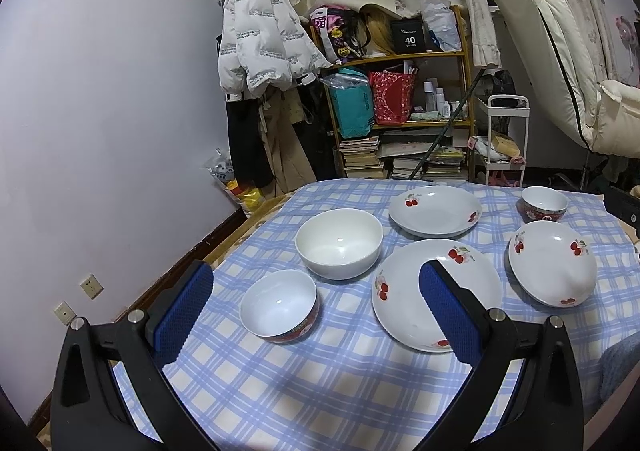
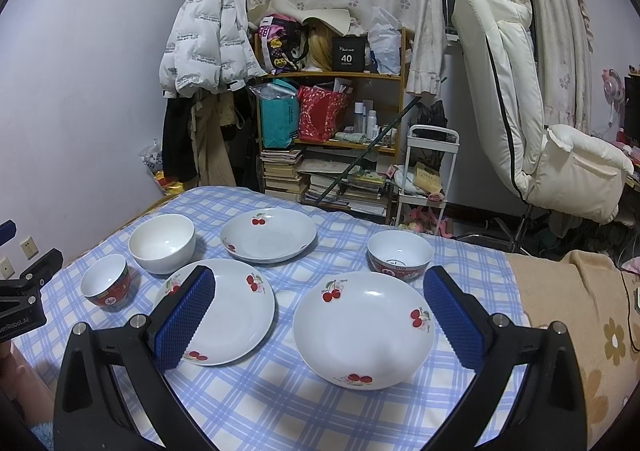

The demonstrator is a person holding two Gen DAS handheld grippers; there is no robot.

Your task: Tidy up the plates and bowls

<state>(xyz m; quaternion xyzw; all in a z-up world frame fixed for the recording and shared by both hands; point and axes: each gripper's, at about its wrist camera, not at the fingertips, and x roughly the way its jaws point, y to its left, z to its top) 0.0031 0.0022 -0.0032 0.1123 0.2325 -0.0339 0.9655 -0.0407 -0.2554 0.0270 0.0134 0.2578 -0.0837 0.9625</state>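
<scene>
On the blue checked tablecloth (image 1: 320, 383) lie three white cherry-print plates: a near middle one (image 1: 404, 291) (image 2: 236, 315), a far one (image 1: 435, 210) (image 2: 269, 235) and a right one (image 1: 552, 262) (image 2: 363, 329). A large white bowl (image 1: 339, 242) (image 2: 162, 242) and two small red-patterned bowls, left (image 1: 280, 305) (image 2: 106, 285) and far right (image 1: 544, 203) (image 2: 400, 254), stand upright. My left gripper (image 1: 316, 311) is open and empty above the small left bowl. My right gripper (image 2: 319, 317) is open and empty above the right plate.
A cluttered wooden shelf (image 1: 400, 91) with books, a hanging white jacket (image 1: 260, 39), a white trolley (image 2: 430, 171) and a cream chair (image 2: 520, 111) stand beyond the table. A beige flowered blanket (image 2: 580, 315) covers the right side. The left gripper's body (image 2: 20, 291) shows at the left edge.
</scene>
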